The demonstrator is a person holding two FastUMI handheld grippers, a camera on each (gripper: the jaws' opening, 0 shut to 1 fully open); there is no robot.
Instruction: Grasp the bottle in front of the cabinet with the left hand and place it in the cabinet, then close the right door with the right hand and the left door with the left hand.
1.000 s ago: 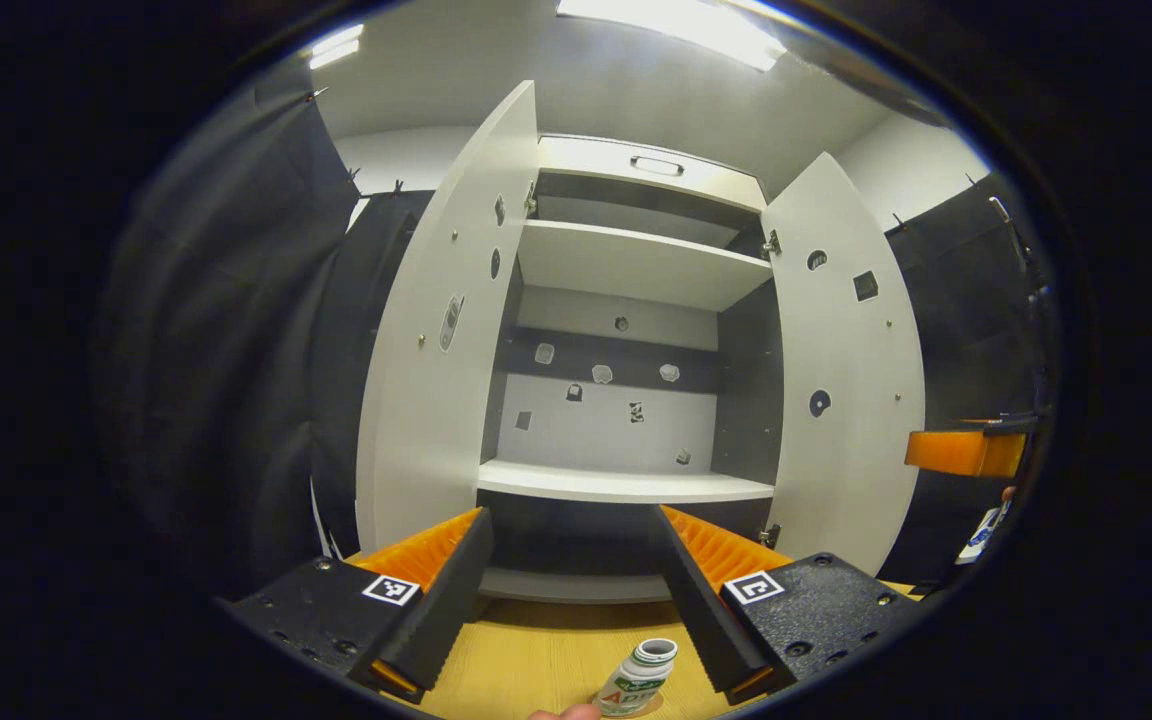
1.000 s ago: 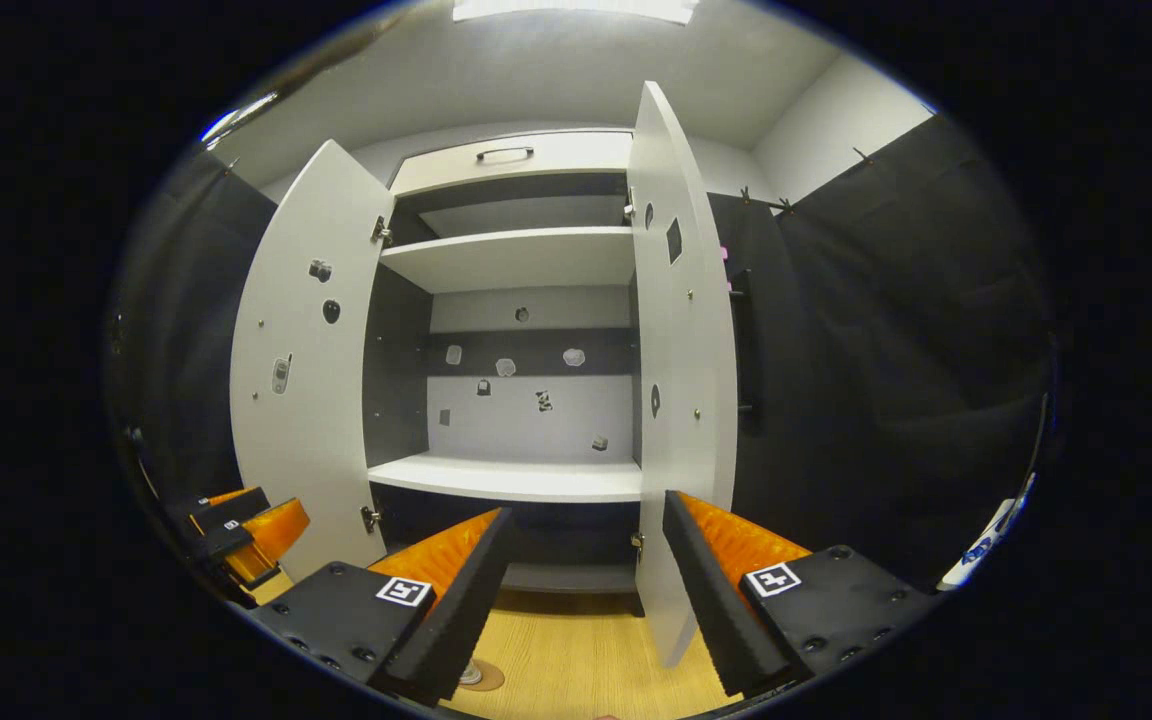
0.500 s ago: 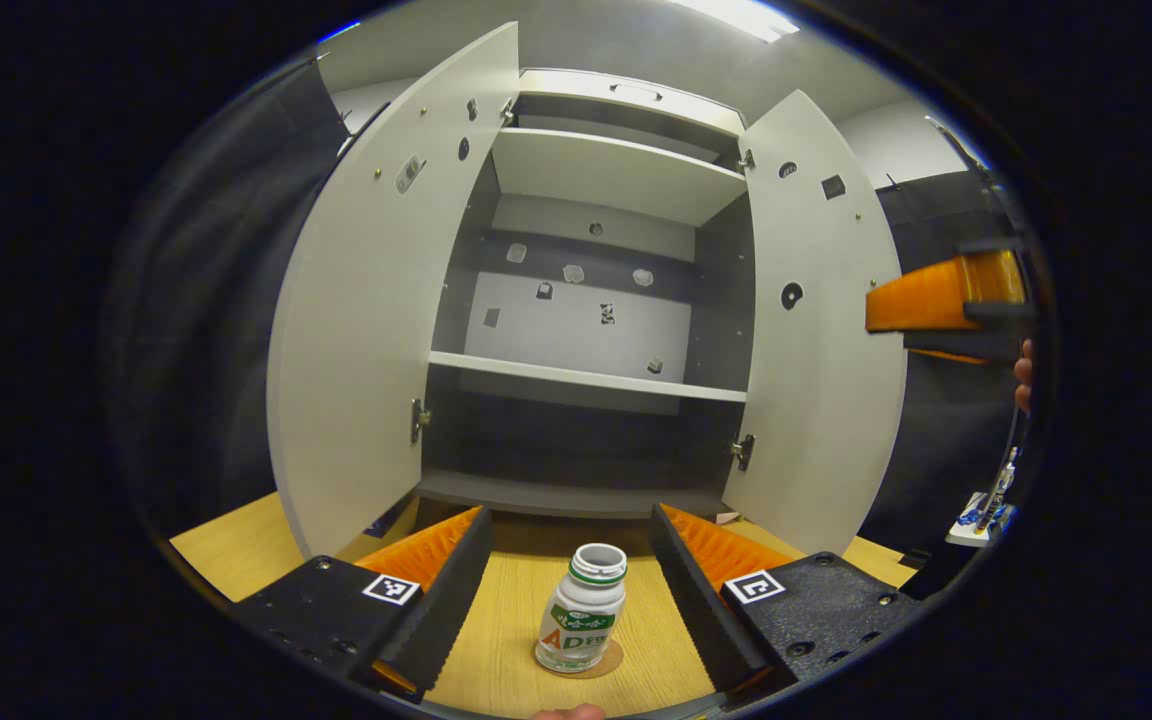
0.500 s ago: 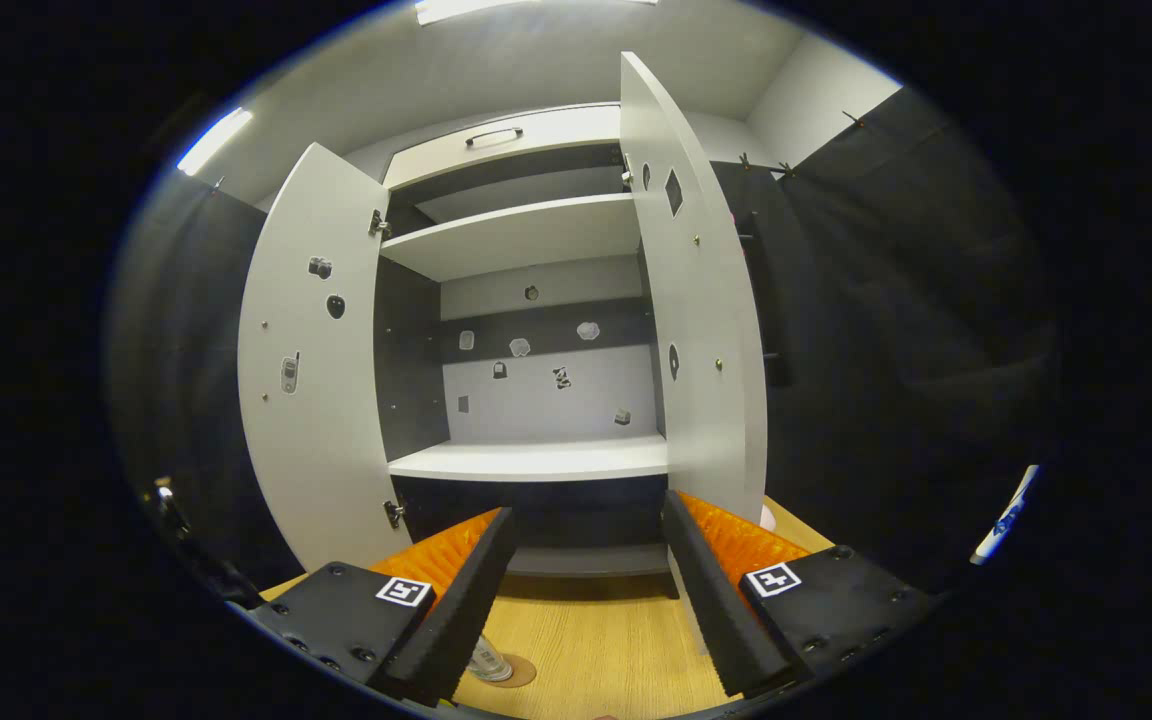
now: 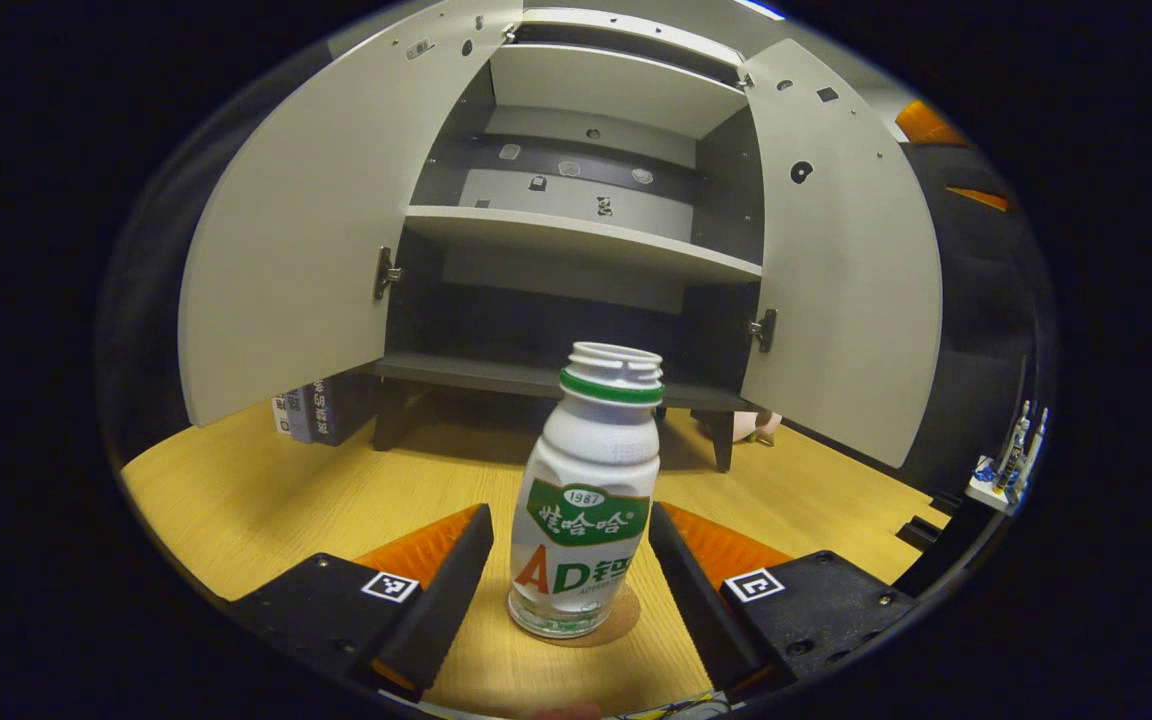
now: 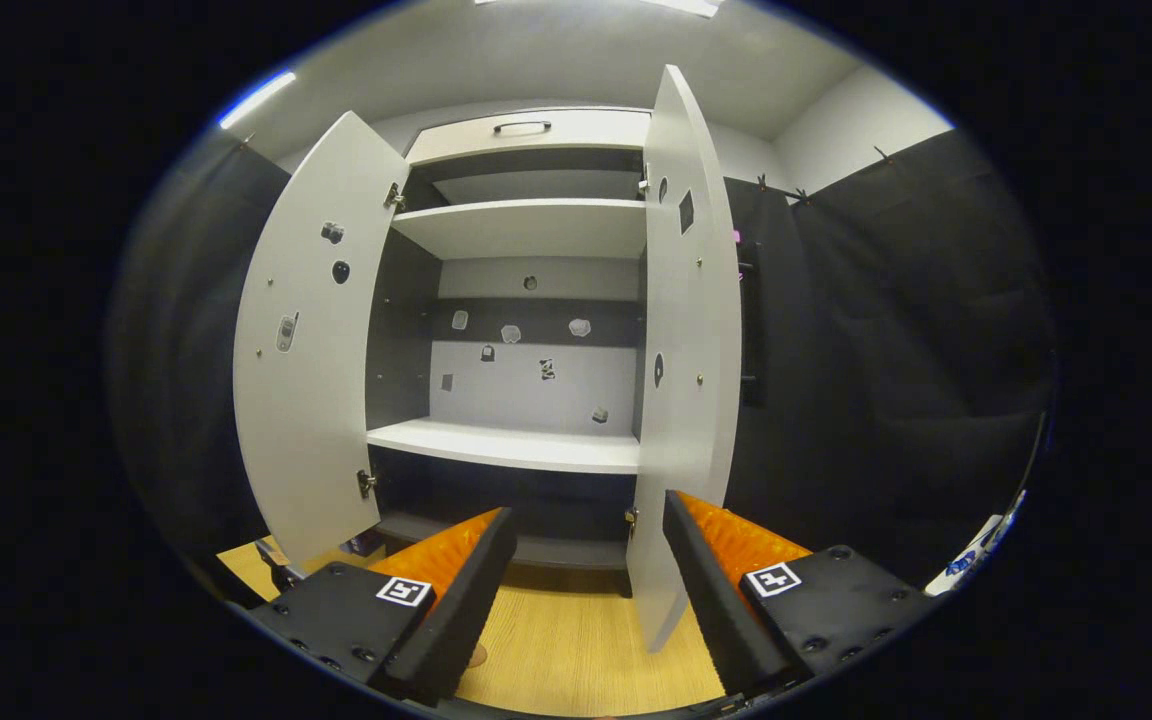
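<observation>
Nothing done yet: bottle [image 5: 586,500] in front of cabinet [image 5: 576,240], between wide-open, empty left gripper [image 5: 569,560], both doors open

Upright bottle [image 5: 588,505] between spread left tool [image 5: 568,585] fingers, untouched.

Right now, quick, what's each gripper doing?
Left gripper: open, the bottle standing between its fingers, not gripped.
Right gripper: open, holding nothing.

Stickers [image 5: 601,206] inside cabinet [image 5: 576,230] too small
</observation>
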